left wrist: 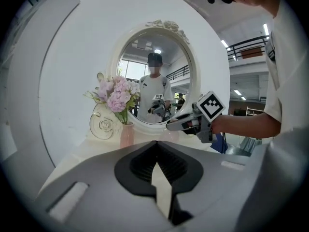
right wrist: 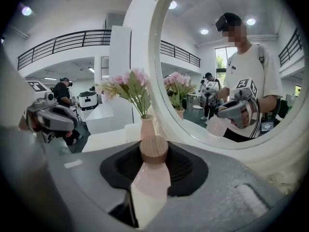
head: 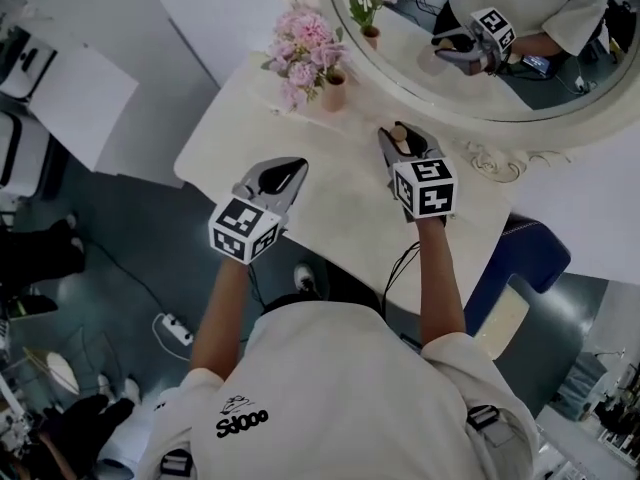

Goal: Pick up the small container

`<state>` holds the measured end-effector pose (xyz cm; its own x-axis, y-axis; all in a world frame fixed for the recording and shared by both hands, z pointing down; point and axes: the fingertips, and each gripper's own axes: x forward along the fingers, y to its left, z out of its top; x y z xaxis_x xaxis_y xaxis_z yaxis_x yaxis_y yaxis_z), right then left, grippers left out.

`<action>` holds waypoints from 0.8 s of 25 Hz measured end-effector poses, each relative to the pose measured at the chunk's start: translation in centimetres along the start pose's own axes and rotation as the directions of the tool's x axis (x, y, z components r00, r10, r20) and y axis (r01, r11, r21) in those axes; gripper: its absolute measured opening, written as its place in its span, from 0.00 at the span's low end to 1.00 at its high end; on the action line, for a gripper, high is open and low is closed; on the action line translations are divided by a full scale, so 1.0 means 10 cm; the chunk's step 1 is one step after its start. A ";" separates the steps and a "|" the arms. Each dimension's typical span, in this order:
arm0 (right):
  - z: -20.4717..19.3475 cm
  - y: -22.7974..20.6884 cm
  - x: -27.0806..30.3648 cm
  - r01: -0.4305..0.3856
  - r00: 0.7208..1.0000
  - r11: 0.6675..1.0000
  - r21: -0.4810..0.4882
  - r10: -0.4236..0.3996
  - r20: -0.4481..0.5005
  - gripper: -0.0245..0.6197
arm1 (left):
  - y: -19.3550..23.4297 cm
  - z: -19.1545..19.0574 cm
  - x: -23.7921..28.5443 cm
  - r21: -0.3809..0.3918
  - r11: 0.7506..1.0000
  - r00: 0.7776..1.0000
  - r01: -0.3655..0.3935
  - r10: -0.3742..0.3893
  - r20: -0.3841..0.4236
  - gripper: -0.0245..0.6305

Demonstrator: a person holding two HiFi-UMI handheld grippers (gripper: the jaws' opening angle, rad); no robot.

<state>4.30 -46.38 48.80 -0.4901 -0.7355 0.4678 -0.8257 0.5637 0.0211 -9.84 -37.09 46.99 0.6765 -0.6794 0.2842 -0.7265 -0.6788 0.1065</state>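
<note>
The small container (right wrist: 152,180) is a pale pink jar with a round wooden lid (right wrist: 153,150). It stands upright between the jaws of my right gripper (right wrist: 153,153), whose pads press on its sides. In the head view, that right gripper (head: 404,140) is over the white table (head: 330,218), close to the mirror's frame, with the container (head: 404,146) at its tips. Whether the jar rests on the table is hidden. My left gripper (head: 291,171) hovers over the table's left part, shut and empty, its tips (left wrist: 155,143) meeting.
A pink vase of pink flowers (head: 333,92) stands at the table's back, left of the right gripper. A large oval mirror (head: 520,118) with a white ornate frame rises behind it. A blue seat (head: 522,258) is at the table's right end.
</note>
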 end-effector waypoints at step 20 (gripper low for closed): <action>0.37 0.71 -1.93 0.129 0.973 0.992 0.012 -0.129 0.193 0.24 | -0.62 0.73 -0.66 0.226 0.974 0.986 -0.016 -0.022 0.167 0.07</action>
<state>6.89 -29.62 36.64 -0.4238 -0.8608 0.2819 -0.8855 0.4592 0.0707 -8.91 -30.42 37.48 0.7032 -0.7010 0.1185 -0.6913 -0.7131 -0.1167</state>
